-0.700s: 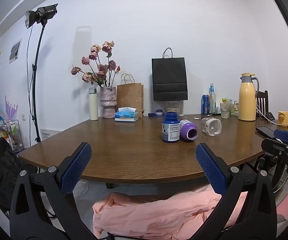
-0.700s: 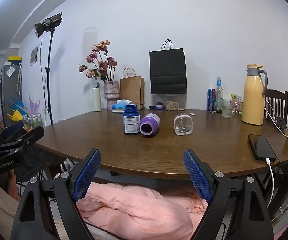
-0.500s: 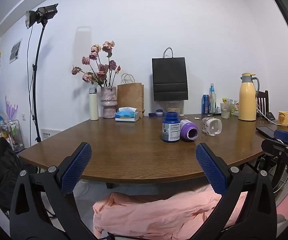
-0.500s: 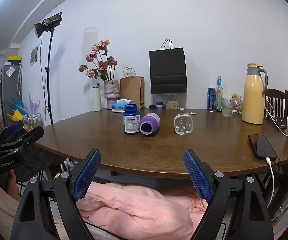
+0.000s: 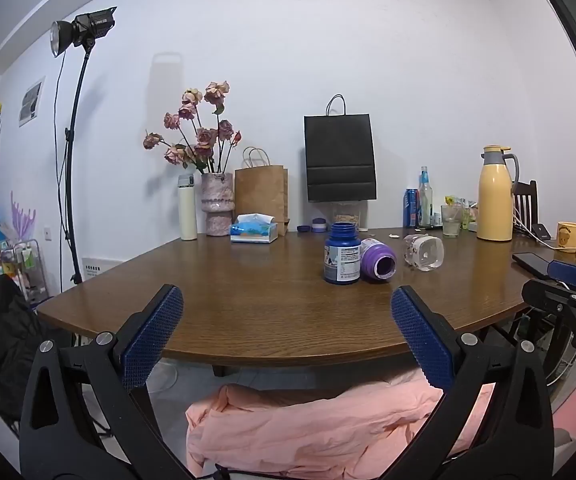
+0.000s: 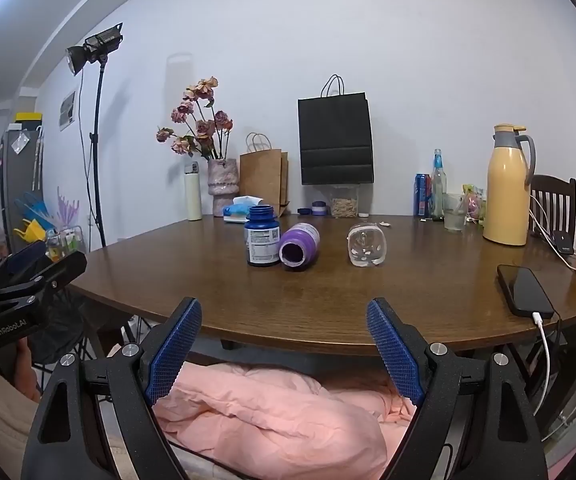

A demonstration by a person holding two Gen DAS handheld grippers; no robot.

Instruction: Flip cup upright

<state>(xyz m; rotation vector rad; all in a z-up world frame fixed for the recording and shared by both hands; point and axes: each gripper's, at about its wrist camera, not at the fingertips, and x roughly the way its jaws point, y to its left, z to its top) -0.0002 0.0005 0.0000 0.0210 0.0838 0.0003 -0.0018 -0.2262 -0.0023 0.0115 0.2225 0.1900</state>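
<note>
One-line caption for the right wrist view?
Open right gripper faces clear cup lying sideways on the table.

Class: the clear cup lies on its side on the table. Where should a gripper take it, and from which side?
Grip the clear cup across its round wall, probably near mid-length, coming from the table's near edge with the open right gripper. It lies apart from the purple bottle, so both flanks are free.

Clear cup (image 6: 366,245) on its side, mid-table, right of purple bottle (image 6: 299,246).
</note>
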